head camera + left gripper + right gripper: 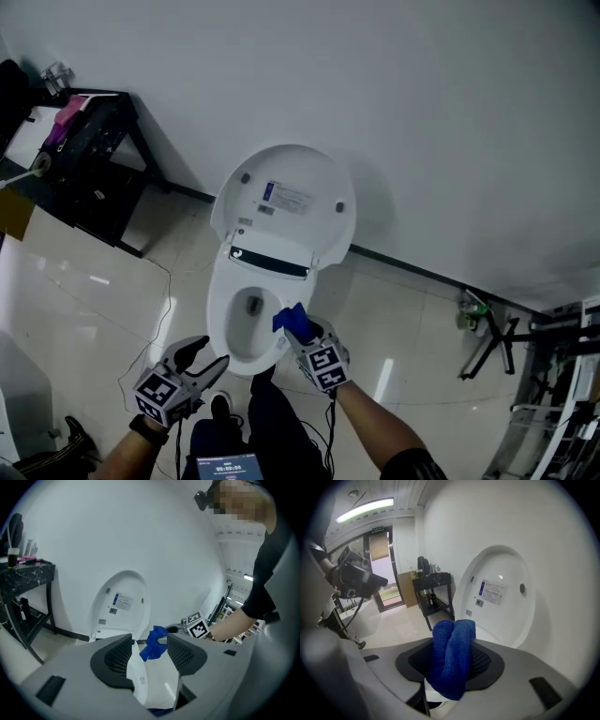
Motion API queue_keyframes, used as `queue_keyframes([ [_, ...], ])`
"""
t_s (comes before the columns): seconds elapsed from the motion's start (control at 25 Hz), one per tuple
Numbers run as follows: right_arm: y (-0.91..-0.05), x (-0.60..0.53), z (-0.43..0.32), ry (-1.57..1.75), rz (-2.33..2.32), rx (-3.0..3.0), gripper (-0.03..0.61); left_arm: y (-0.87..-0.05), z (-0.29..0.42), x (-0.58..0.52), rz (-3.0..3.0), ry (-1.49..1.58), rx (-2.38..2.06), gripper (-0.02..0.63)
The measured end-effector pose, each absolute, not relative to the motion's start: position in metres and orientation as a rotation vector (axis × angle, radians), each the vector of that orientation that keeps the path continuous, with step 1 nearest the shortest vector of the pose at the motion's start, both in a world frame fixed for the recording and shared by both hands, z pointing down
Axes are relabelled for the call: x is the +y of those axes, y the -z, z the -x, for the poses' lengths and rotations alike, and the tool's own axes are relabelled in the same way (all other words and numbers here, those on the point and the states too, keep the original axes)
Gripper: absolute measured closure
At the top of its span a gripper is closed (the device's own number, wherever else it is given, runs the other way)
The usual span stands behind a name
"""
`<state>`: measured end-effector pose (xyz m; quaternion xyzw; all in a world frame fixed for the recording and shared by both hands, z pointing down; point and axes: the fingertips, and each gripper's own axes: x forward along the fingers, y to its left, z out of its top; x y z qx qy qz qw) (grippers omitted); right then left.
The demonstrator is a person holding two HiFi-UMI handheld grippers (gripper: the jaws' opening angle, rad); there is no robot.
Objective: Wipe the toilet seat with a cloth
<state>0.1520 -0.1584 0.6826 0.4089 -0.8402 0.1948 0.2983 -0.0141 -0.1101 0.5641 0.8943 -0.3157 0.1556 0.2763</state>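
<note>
A white toilet (246, 319) stands against the wall with its lid (286, 202) raised. My right gripper (302, 330) is shut on a folded blue cloth (292, 321) and holds it over the seat's right front rim. In the right gripper view the blue cloth (451, 660) fills the gap between the jaws, with the lid (499, 595) behind. My left gripper (204, 361) hangs open near the bowl's left front, holding nothing. The left gripper view shows the seat rim (140, 677) between its jaws and the blue cloth (154, 644) beyond.
A black stand (89, 155) with small items is against the wall at the left. A metal rack (553, 375) and dark frame stand at the right. A cable (155, 342) runs across the tiled floor left of the toilet. My legs and a phone screen (228, 466) are below.
</note>
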Motion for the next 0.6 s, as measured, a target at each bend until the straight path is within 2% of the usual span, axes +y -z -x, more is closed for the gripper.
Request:
queue_keyframes([
  [0.36, -0.881, -0.269, -0.150, -0.480, -0.919, -2.181, 0.383, -0.652, -0.015, -0.182, -2.256, -0.420, -0.927, 0.371],
  [0.6, -0.983, -0.275, -0.150, -0.353, -0.716, -2.062, 0.380, -0.717, -0.023, -0.199, -2.171, -0.462, -0.933, 0.373],
])
